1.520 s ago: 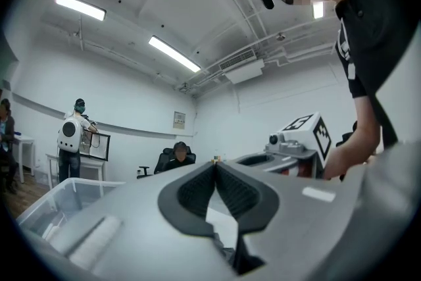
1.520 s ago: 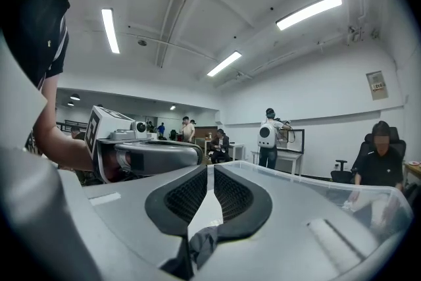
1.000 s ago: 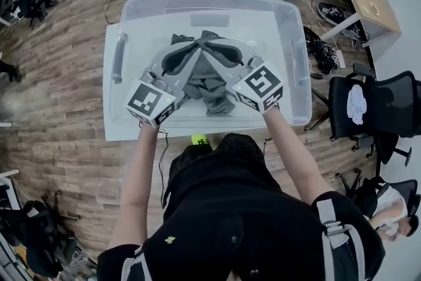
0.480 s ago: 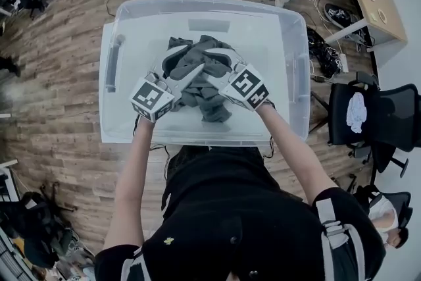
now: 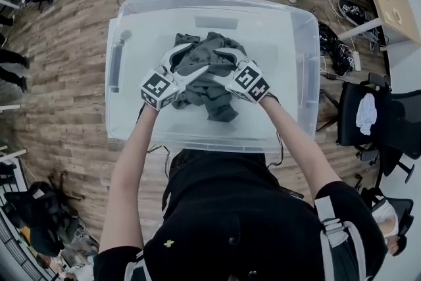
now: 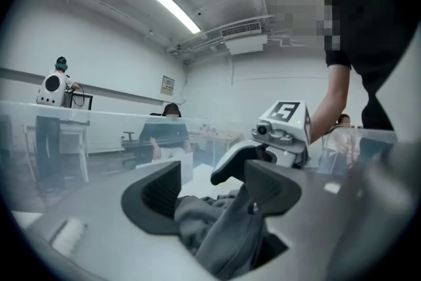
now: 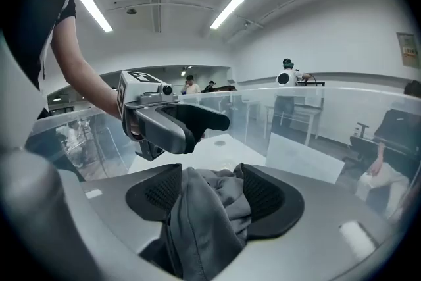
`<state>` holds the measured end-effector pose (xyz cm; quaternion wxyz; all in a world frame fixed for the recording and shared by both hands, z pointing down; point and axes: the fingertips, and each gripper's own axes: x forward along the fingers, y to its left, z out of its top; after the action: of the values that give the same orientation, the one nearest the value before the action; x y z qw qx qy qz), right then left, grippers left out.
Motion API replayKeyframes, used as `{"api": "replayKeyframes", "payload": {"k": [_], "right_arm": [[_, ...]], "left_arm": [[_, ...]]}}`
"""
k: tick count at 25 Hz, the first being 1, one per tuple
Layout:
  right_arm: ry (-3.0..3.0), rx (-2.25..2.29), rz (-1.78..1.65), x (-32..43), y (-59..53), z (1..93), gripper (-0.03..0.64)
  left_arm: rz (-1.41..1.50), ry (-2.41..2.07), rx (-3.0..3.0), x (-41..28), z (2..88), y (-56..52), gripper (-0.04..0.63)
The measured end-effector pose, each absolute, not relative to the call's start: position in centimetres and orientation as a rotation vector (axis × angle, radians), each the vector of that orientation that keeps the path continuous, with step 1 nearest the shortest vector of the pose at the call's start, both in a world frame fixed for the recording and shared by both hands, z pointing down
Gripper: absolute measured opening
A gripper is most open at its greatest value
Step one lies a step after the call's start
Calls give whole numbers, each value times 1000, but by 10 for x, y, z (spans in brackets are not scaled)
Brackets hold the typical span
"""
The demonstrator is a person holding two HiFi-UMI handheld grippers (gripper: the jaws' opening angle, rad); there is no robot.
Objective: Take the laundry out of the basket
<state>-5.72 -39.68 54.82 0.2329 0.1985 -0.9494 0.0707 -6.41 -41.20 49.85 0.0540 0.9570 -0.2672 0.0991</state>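
Left gripper (image 5: 186, 61), right gripper (image 5: 220, 65): jaws just opening, apart, one grey garment (image 5: 212, 97) between both pairs; one clear basket (image 5: 279, 43).

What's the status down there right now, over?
Left gripper, right gripper inside clear bin, jaws just been opening, grey garment loose between each pair. Garment heaped on bin floor. Nothing in the way.

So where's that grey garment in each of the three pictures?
Head view: the grey garment lies at centre, inside the clear bin.
Left gripper view: bottom centre, close up; bin wall behind it.
Right gripper view: bottom centre, close up; bin wall behind it.
Shared landmark: the clear bin.
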Motion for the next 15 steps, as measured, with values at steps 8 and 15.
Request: {"api": "replayKeyframes", "payload": {"k": [8,15], "right_arm": [[-2560,548,255,-57,-410,585,399],[-2474,466,221,-55,-410,626,476]], "left_arm": [[425,-805,2829,-69,553,-424,367],[653,-745,2764,-87,606,-415,425]]}}
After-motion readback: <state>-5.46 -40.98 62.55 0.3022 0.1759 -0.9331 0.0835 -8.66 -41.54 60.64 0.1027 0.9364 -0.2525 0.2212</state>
